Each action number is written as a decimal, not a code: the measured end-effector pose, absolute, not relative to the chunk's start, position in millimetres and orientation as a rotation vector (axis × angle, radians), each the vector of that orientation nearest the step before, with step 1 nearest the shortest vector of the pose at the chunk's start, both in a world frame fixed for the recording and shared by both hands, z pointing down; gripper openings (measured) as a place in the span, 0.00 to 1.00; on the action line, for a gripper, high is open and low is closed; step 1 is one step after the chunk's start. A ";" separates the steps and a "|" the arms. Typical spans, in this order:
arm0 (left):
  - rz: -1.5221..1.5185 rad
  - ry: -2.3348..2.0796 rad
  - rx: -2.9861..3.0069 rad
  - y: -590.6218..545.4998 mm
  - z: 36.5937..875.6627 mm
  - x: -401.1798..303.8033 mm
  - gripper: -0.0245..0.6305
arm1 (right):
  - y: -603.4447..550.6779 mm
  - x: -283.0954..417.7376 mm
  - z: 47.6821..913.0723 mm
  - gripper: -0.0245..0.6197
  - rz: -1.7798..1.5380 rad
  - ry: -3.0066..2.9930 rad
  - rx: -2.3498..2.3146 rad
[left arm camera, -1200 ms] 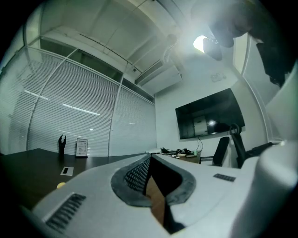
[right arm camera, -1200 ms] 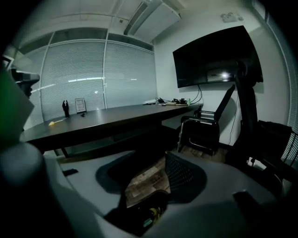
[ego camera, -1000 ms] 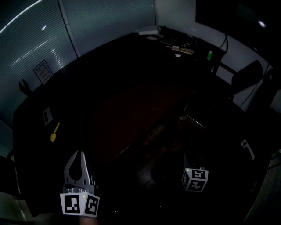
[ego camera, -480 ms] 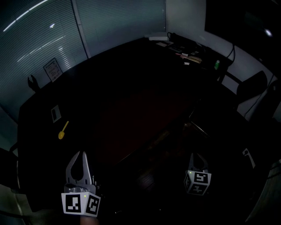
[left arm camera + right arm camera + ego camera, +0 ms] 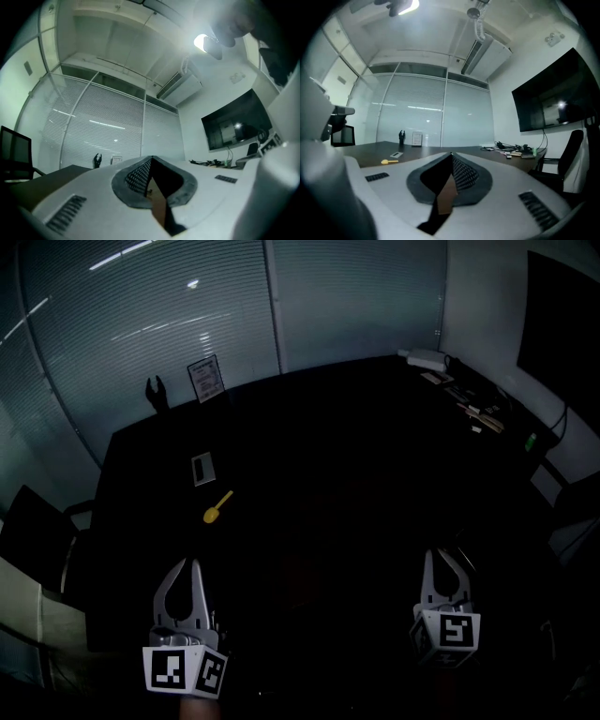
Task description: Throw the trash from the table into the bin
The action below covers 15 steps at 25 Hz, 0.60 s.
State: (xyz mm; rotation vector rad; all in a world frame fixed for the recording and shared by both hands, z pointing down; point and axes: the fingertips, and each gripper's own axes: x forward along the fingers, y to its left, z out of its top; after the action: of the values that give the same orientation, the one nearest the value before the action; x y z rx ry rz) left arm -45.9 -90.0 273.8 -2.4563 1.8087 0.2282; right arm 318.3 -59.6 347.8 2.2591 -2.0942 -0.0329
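Spoon [image 5: 217,507] untouched, right gripper [image 5: 441,557] jaws closing, empty

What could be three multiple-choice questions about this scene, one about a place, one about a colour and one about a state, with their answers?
1. The small spoon lies:
A. on the table
B. on a chair
C. in a bin

2. The small spoon is:
A. red
B. blue
C. yellow

3. The fingers of the left gripper are:
A. wide apart
B. together, with nothing between them
C. closed on the spoon

Answers:
1. A, since the head view shows it flat on the dark tabletop.
2. C, since it shows bright yellow against the dark top.
3. B, since the left gripper view shows the tips meeting with nothing between them.
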 end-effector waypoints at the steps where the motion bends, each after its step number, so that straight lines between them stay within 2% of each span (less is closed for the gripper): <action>1: 0.238 1.838 -2.429 -88.8 269.0 -63.9 0.04 | -67.7 300.3 334.7 0.05 -0.058 -2.140 2.249; 8: 0.281 1.985 -2.279 -83.1 250.0 -170.4 0.04 | -108.1 186.3 287.4 0.05 -0.131 -2.399 2.115; 15: 0.295 2.075 -2.187 -80.2 246.5 -245.2 0.04 | -142.4 86.2 266.2 0.05 -0.179 -2.575 1.949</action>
State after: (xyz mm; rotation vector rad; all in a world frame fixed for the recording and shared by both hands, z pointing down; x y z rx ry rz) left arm -245.2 -80.2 246.5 -2.1869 2.0752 0.2948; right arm 86.2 -142.4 266.2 1.9490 -2.5747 -0.1788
